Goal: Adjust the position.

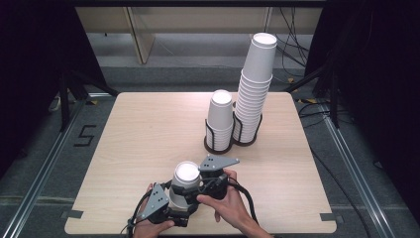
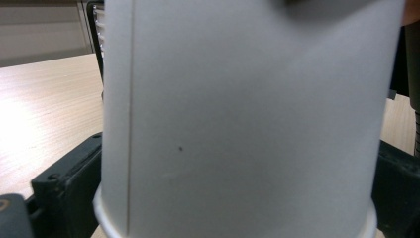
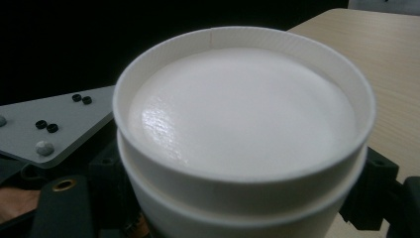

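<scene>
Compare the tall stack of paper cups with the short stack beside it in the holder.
The tall stack rises well above the short stack and holds many more cups. The tall stack leans, its top tipped to the right, while the short stack stands straight. The tall stack sits in the right ring of the black holder, the short stack in the left ring. Both are white cups, upside down.

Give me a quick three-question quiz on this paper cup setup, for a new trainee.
1. True or false: the near cups, between the left gripper and the right gripper, stand upside down on the table.
2. Which stack in the black holders is taller? A) the left stack B) the right stack C) both equal
3. Fill in: the right gripper view shows the near cups as ___ nested cups.
Key: 1 true; 2 B; 3 two.
</scene>
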Tool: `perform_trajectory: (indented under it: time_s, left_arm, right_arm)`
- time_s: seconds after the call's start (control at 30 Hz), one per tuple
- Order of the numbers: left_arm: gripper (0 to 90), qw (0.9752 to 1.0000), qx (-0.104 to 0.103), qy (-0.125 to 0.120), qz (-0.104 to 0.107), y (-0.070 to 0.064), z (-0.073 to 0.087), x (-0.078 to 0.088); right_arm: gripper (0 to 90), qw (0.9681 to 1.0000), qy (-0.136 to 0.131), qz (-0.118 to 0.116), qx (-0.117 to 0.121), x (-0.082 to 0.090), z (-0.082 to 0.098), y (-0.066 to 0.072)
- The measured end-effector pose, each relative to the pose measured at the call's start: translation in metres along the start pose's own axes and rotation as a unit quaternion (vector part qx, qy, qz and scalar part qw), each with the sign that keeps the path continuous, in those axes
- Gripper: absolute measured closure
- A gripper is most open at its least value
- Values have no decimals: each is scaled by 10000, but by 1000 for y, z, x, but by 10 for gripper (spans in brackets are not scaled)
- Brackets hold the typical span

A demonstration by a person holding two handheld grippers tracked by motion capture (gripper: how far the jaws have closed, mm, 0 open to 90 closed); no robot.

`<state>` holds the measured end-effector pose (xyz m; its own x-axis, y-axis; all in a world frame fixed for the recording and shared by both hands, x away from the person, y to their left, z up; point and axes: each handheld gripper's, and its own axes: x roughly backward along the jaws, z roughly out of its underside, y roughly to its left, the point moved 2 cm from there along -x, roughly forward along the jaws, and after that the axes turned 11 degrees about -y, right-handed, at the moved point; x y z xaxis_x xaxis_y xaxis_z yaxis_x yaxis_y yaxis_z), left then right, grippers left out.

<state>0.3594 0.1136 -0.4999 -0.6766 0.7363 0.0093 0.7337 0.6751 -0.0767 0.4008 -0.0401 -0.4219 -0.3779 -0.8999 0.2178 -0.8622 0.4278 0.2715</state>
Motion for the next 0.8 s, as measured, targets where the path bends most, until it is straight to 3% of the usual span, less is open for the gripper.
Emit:
perform_trajectory:
  time_s: [0.07, 0.17, 0.23, 0.3, 0.37, 0.5, 0.53, 0.57, 0.6, 0.73, 0.8]
  left_arm:
    - [25, 10000, -14, -58, 64, 1, 0, 0]
    - [46, 10000, -69, -14, 69, 1, -1, 1]
    - [58, 9998, -155, -22, 104, 2, 0, 0]
    - [72, 9998, -169, 88, 88, 2, -1, 2]
    - [85, 9996, -259, 98, 73, 1, -1, 2]
    - [99, 9993, -363, 94, 84, 2, -2, 3]
    - [101, 9983, -555, 161, 88, 3, -4, 3]
    - [103, 9983, -555, 161, 88, 3, -4, 3]
    - [105, 9971, -713, 229, 125, 3, -4, 2]
    - [108, 9945, -908, 490, 170, 3, -4, 4]
    - [112, 9936, -933, 608, 190, 4, -4, 4]
  right_arm:
    - [208, 9999, 1, 24, -125, 1, 0, 1]
    - [200, 9999, 14, -15, -126, 1, 0, 0]
    - [193, 10000, 52, 6, 40, 1, 0, -1]
    - [184, 9999, 99, 49, 9, 1, -1, 1]
    - [176, 9999, 89, 24, 139, 1, 0, 0]
    - [153, 9998, 137, -8, 157, 1, -2, 0]
    - [154, 9995, 211, -43, 219, 3, -4, -1]
    - [154, 9996, 208, -26, 181, 4, -6, -1]
    - [153, 9995, 237, -37, 182, 6, -7, -1]
    - [156, 9983, 497, -121, 275, 13, -14, -4]
    - [156, 9981, 482, -215, 302, 16, -16, -5]
